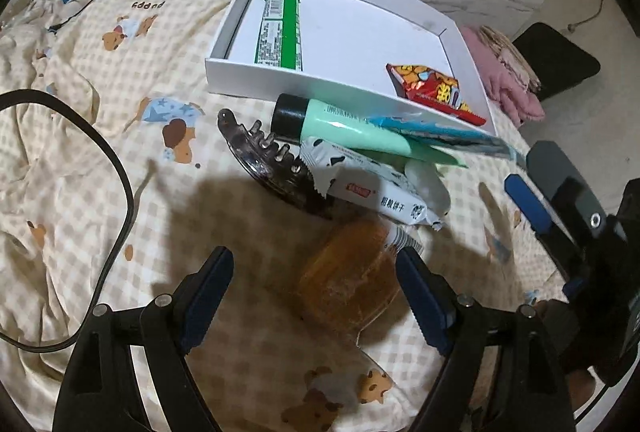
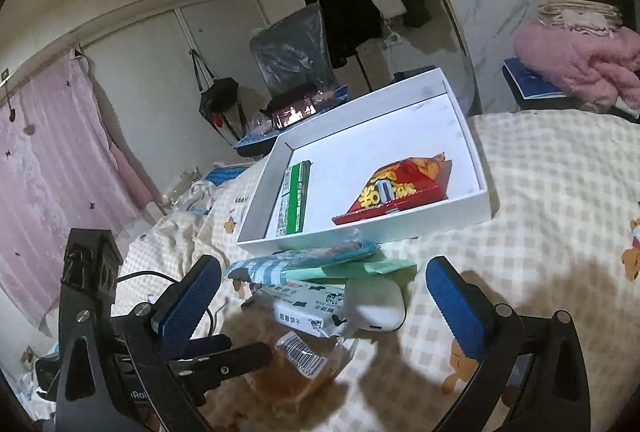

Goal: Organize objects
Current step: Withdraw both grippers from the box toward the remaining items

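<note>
The blue-padded fingers [image 1: 210, 286] of the left gripper [image 1: 312, 296] are seen spread wide, and nothing is gripped by them; a clear-wrapped brown pastry [image 1: 348, 284] lies on the bedding between them, close to the right-hand pad, though contact there cannot be told. The fingers [image 2: 188, 296] of the right gripper [image 2: 324, 300] are likewise held wide apart and empty, with a white earbud case [image 2: 374, 306] and a black-and-white biscuit packet [image 2: 308, 306] framed in the gap beyond them. In the left wrist view, the packet is seen lying partly over a dark hair claw clip [image 1: 264, 164], and the pastry's far end is tucked just under it. A mint-green tube [image 1: 344, 124] with a black cap is laid across the pile behind the packet, and a light-blue wrapper [image 1: 436, 132] rests on top of the tube, its far edge against the front wall of a shallow white box [image 1: 240, 72]. Inside the box, a green-and-white pack [image 1: 280, 32] is placed along the left wall and a red-and-yellow snack bag [image 1: 434, 92] near the right front corner, the two well apart. Everything is supported by a checked quilt [image 1: 100, 72] printed with cartoon bears. A black cable [image 1: 120, 168] is looped over the quilt to the left, and pink folded fabric [image 2: 580, 60] is stacked on a dark stand beyond the bed.
</note>
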The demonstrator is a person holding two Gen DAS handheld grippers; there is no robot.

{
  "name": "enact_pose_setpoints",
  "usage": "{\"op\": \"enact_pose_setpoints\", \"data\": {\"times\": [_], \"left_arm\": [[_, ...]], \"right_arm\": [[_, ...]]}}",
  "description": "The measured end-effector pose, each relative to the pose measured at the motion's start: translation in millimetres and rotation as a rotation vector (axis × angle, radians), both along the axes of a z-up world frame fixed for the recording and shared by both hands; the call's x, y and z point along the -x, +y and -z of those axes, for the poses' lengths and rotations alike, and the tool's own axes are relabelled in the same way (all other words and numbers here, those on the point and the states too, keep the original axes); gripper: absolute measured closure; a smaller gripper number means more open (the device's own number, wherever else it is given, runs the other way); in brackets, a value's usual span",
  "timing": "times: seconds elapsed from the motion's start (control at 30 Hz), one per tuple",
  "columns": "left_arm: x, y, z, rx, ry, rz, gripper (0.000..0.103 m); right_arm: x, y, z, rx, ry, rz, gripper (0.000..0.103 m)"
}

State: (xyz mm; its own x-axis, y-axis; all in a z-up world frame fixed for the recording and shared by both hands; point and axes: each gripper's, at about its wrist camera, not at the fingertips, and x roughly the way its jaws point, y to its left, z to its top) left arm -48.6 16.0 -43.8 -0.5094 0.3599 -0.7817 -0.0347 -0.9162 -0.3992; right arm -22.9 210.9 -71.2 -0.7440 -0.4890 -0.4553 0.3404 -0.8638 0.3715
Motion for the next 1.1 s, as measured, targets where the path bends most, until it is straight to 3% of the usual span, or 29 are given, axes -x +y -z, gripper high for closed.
{"op": "enact_pose_setpoints", "data": {"times": [0.4,0.77,1.1], "left_arm": [[6,11,7,0.052,0.001,0.051,0.017],[0,0,0,-0.046,0.081,0.04,0.019],[-4,19,-7,0.015,0.121,0.112,0.02]], "right_arm": [[5,8,4,0.018,-0.022,0.012,0.0],[8,13,6,0.05,-0.037,0.009,0.0],[10,24,9,0.1,-0.057,0.027,0.0]]}}
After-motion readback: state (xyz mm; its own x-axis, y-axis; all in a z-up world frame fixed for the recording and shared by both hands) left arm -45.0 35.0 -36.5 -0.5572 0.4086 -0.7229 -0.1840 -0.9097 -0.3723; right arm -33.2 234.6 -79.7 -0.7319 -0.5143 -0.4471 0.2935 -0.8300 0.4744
